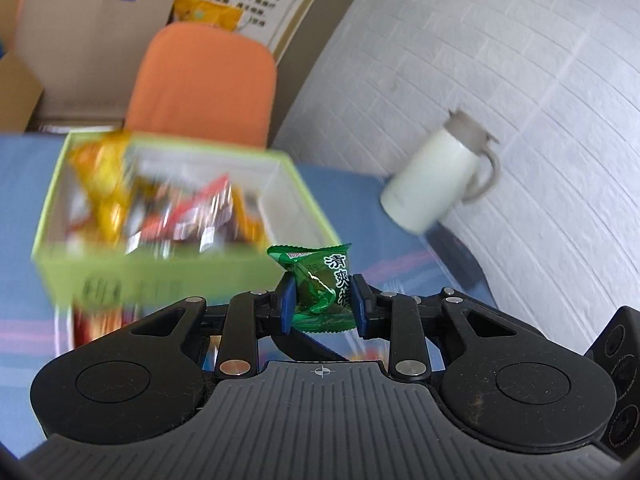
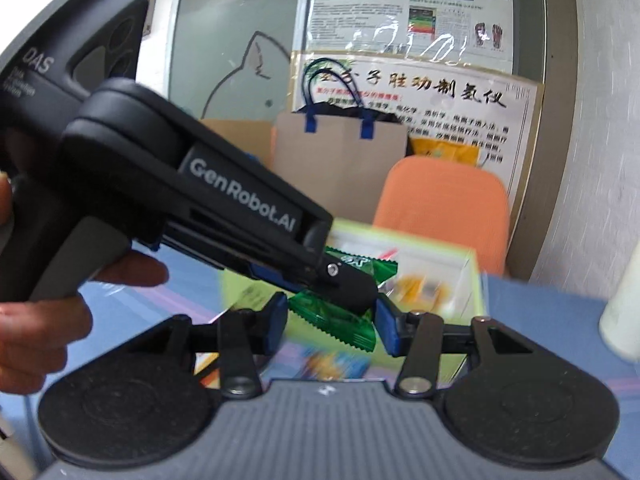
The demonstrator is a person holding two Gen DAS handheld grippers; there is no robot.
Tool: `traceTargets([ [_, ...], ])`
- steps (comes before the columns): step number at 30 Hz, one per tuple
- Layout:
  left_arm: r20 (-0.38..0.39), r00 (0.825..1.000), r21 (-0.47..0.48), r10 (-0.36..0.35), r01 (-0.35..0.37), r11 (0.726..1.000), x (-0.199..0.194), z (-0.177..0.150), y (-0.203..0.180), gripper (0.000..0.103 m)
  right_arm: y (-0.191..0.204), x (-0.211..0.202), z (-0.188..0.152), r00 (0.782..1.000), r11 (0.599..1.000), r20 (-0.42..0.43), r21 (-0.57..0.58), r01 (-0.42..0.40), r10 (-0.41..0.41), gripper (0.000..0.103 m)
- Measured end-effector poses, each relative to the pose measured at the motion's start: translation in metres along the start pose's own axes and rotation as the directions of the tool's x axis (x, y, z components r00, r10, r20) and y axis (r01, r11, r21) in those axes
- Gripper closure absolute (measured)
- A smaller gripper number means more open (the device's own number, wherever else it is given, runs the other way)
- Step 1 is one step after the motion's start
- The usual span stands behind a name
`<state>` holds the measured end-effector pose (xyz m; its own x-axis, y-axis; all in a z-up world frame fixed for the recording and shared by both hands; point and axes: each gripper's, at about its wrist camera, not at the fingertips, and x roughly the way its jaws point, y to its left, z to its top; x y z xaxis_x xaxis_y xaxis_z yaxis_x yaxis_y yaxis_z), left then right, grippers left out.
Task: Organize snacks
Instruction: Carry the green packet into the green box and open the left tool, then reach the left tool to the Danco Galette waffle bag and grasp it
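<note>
My left gripper is shut on a small green candy packet, pinched between its blue pads and lifted just in front of the lime-green snack box. The box holds several bright wrappers, blurred. In the right wrist view the left gripper reaches in from the left, with its candy showing above its finger. My right gripper is shut on another green packet with a serrated edge, which spans the gap between the blue pads. The left gripper's finger partly hides it. The box lies just beyond.
A white thermos jug stands to the right, against the brick-pattern wall. Behind the blue tablecloth are an orange chair and a paper bag. A person's hand holds the left gripper's handle.
</note>
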<state>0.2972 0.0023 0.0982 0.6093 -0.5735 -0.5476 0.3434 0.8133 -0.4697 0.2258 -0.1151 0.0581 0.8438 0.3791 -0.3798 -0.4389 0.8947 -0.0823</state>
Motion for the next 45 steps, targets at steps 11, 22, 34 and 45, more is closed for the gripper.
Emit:
traceTargets([
  [11, -0.025, 0.986, 0.047, 0.163, -0.162, 0.986, 0.107, 0.053, 0.026, 0.081, -0.069, 0.095, 0.002, 0.997, 0.998, -0.072, 0.061, -0.023, 0.027, 0.043],
  [22, 0.086, 0.986, 0.021, 0.141, -0.144, 0.989, 0.028, 0.012, 0.032, 0.054, -0.064, 0.0, -0.036, 0.998, 0.994, -0.022, 0.089, 0.067, -0.065, 0.026],
  [34, -0.2, 0.979, 0.023, -0.034, 0.039, 0.999, 0.073, -0.086, -0.026, 0.059, -0.051, -0.061, -0.123, 0.974, 0.97, -0.191, 0.185, 0.158, -0.122, 0.021],
  [45, -0.257, 0.965, 0.049, 0.046, -0.035, 0.998, 0.105, -0.112, -0.047, 0.053, -0.063, -0.056, -0.138, 0.975, 0.954, -0.2, 0.26, 0.149, -0.097, 0.018],
])
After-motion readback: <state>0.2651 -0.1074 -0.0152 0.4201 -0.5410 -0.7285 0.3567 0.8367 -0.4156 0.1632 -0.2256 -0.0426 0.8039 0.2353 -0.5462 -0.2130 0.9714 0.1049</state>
